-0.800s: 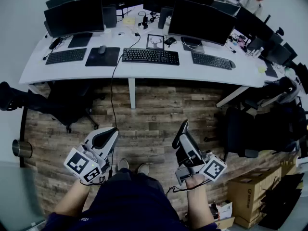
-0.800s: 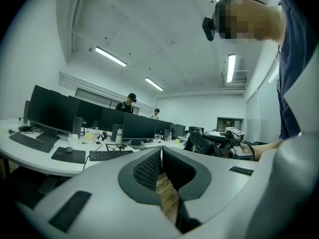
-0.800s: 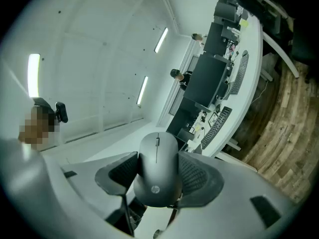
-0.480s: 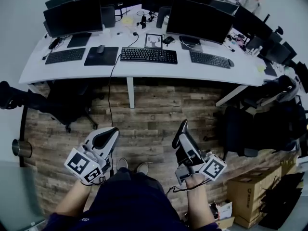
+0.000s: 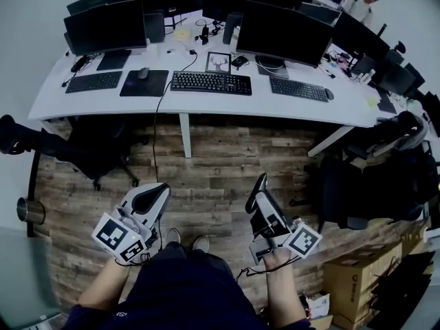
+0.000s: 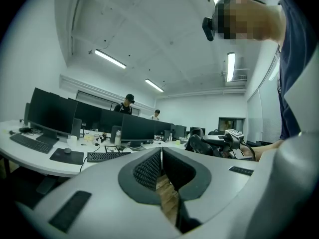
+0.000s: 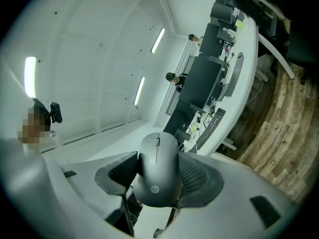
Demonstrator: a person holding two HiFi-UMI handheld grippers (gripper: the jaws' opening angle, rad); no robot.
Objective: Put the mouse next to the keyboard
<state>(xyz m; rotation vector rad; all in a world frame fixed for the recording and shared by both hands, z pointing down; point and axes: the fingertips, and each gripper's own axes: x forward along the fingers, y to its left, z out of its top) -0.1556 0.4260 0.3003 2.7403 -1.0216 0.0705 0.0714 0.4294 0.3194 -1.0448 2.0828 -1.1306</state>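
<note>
A grey mouse (image 7: 157, 179) sits between the pads of my right gripper (image 7: 159, 159), which is shut on its sides. In the head view that right gripper (image 5: 259, 186) hangs low over the wooden floor, well short of the desk. My left gripper (image 5: 155, 193) is beside it on the left, and the left gripper view shows my left gripper (image 6: 161, 158) with its jaws together and nothing between them. The black keyboard (image 5: 210, 82) lies at the middle of the long white desk (image 5: 206, 105), in front of a small framed picture (image 5: 220, 62).
Two more keyboards (image 5: 94, 81) (image 5: 299, 89) lie left and right on the desk, and another mouse (image 5: 143, 73) rests on a dark pad. Monitors (image 5: 282, 31) line the back. A cable (image 5: 157, 136) hangs off the front edge. Office chairs (image 5: 89, 150) (image 5: 357, 184) flank the floor; cardboard boxes (image 5: 357, 280) stand at the lower right.
The desk sits slightly further left in the head view. Both grippers stay where they were, and the mouse stays in the right one.
</note>
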